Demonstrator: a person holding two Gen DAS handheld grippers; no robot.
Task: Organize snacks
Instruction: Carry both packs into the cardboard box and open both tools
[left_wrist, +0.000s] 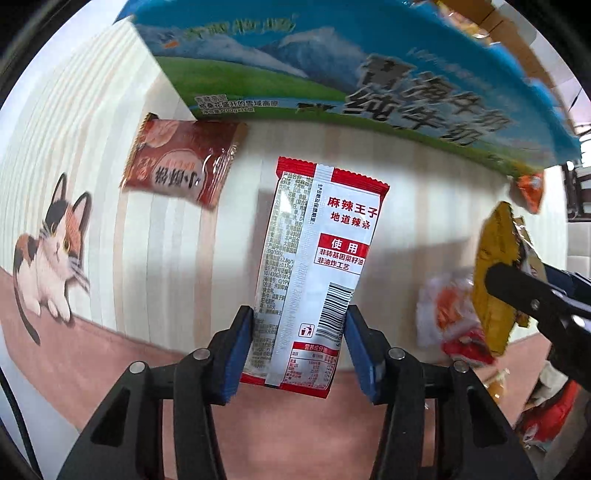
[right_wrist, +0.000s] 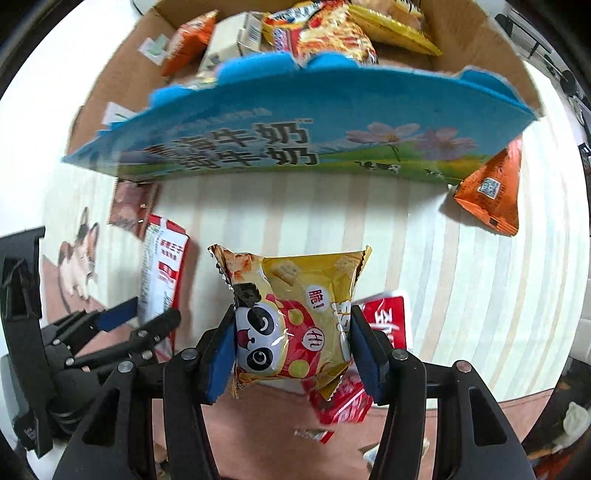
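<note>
A blue milk carton (right_wrist: 295, 122) (already stuffed with snacks) is seen ahead. A red spicy-strip packet (left_wrist: 314, 266) is clamped by the left hand-held gripper (left_wrist: 299, 350), a yellow panda snack bag (right_wrist: 291, 314) by the right hand-held gripper (right_wrist: 291, 354), above the worktop (right_wrist: 461, 277).

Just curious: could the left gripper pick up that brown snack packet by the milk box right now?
Probably not yet. The left gripper is already shut on the red-and-white spicy strip packet, so its jaws are full; the brown packet itself lies uncovered on the table.
</note>
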